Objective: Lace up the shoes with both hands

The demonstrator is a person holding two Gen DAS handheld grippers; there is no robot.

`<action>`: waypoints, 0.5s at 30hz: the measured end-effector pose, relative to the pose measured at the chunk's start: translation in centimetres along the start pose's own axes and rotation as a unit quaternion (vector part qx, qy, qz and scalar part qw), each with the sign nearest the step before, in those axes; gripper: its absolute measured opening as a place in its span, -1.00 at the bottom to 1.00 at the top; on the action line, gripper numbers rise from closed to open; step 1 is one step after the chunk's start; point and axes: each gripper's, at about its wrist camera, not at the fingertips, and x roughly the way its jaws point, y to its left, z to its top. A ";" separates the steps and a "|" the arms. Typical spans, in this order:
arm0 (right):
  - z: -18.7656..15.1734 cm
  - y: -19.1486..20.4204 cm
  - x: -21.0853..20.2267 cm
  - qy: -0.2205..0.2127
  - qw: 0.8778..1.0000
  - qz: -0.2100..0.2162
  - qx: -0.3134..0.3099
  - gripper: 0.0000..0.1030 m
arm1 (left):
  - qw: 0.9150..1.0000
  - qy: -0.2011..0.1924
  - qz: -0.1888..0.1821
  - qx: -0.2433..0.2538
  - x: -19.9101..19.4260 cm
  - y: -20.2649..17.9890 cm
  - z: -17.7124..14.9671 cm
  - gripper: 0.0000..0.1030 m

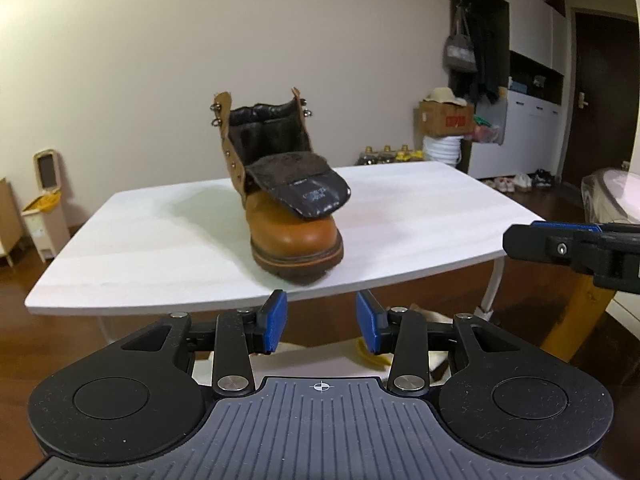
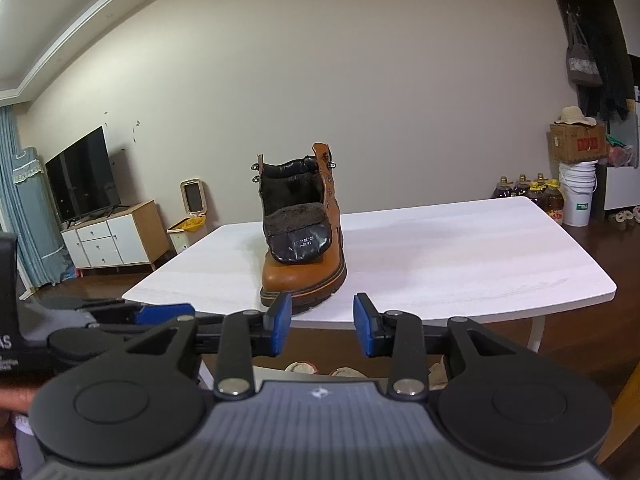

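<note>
Left gripper sits nearest, blue pads apart w/ nothing between, short of the table edge. Right gripper likewise spread wide & empty, level w/ it. 1 tan boot stands upright on the white table, toe toward both grippers, tongue flopped fwd over the toe, no lace visible.

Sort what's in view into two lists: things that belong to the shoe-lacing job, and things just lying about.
For the job:
- brown boot, tongue folded forward, no lace visible
- white table it stands on
- left tongs, open
- right tongs, open

Lying about:
- bin with yellow bag
- television
- cardboard box
- white buckets
- bottles
</note>
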 end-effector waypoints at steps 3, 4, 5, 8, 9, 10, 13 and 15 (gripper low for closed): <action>-0.1 0.1 0.3 -0.001 1.000 0.000 0.001 -0.27 | 1.000 -0.003 0.002 0.007 -0.1 0.1 -0.2 -0.18; -0.1 0.1 0.4 -0.001 1.000 -0.001 0.002 -0.27 | 1.000 -0.004 0.003 0.010 -0.1 0.1 -0.2 -0.19; -0.1 0.2 0.5 -0.001 1.000 -0.001 0.002 -0.27 | 1.000 -0.005 0.004 0.012 -0.1 0.1 -0.3 -0.19; -0.2 0.3 0.7 -0.002 1.000 -0.001 0.003 -0.27 | 1.000 -0.005 0.009 0.026 -0.3 -0.3 -0.4 -0.18; -0.2 0.0 0.3 -0.007 1.000 0.001 0.006 -0.27 | 1.000 -0.001 0.011 0.025 -0.2 -0.4 -0.2 -0.18; -0.2 -0.3 0.0 -0.010 1.000 0.002 0.008 -0.27 | 1.000 0.003 0.011 0.021 -0.3 -0.3 0.2 -0.18; 0.0 -0.5 -0.3 -0.007 1.000 -0.001 0.008 -0.27 | 1.000 0.000 0.011 0.017 -0.9 -0.4 0.8 -0.18; 0.1 -0.5 -0.4 -0.006 1.000 -0.002 0.008 -0.27 | 1.000 -0.001 0.009 0.017 -1.0 -0.4 1.1 -0.18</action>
